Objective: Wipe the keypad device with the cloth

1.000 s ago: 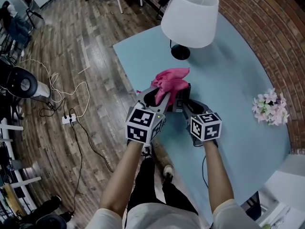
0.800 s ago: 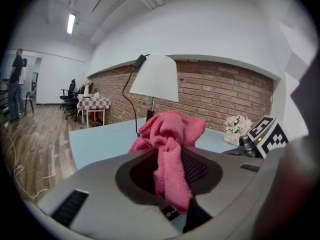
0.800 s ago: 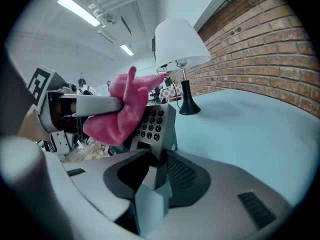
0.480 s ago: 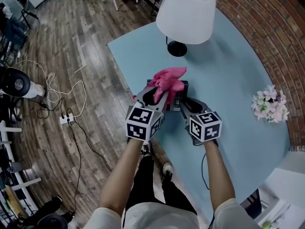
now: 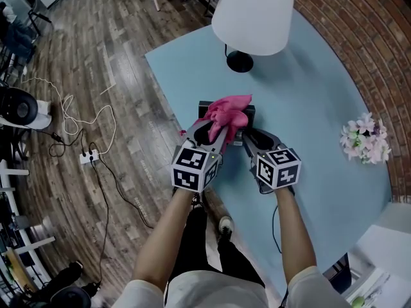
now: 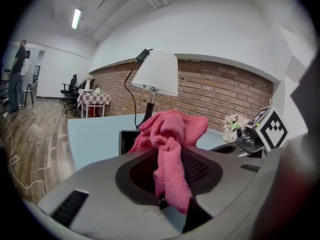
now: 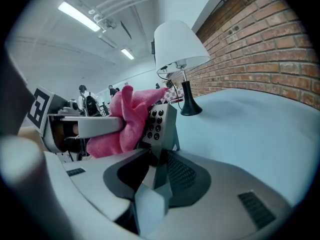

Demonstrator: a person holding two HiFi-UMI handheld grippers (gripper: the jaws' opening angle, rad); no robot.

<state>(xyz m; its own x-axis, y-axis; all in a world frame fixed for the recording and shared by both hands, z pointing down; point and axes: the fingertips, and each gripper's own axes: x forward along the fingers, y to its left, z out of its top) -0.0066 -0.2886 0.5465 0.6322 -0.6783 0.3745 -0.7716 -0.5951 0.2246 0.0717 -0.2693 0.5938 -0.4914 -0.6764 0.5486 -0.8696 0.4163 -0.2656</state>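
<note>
From the head view, the cloth hides most of the keypad; only dark edges show. At 12 o'clock the lampshade is cut by the frame and covers its stem. The counter runs off at 4 o'clock.

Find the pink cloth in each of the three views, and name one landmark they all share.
Head view: pink cloth at centre, below the lamp.
Left gripper view: cloth at centre, clamped in the left claw.
Right gripper view: cloth left of centre, against the keypad device.
Shared landmark: the lamp.
</note>
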